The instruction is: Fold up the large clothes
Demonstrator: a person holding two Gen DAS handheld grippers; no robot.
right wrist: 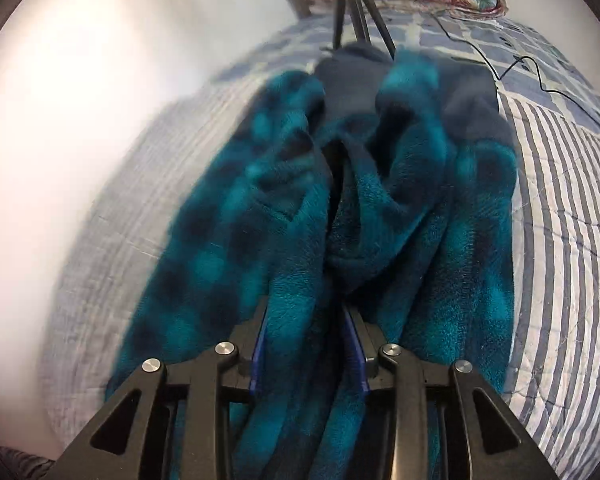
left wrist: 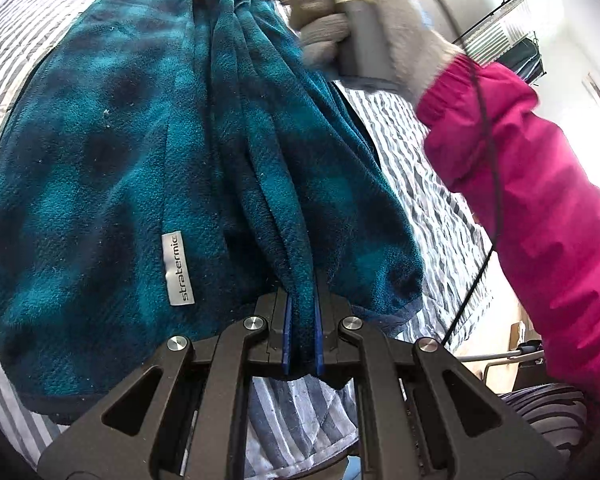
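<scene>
The teal-and-navy checked fleece garment [left wrist: 100, 184] lies bunched on the bed, most of its body resting on the grey-and-white striped quilt [left wrist: 432, 184] while one gathered ridge of it is drawn up between the two tools. It is probably held this way so that an edge can be pulled straight and laid over the rest as a fold. Its dark navy lining [right wrist: 472, 108] shows at the far end in the right wrist view, so the cloth is partly turned over on itself.

The person's arm in a bright pink padded sleeve [left wrist: 540, 184] reaches across, with a pale grey knitted glove [left wrist: 380, 28] wrapped round the handle of the right tool.

The left tongs [left wrist: 302, 336] are pressed together, pinching a thick pleat of fleece between the blue pads, which anchors that end. The right tongs [right wrist: 306, 348] stand partly spread with a roll of fleece lying between the pads; whether the pads press on it I cannot tell through the blur.

A small grey woven label [left wrist: 178, 268] sewn to the fleece sits just beside the left grip.
</scene>
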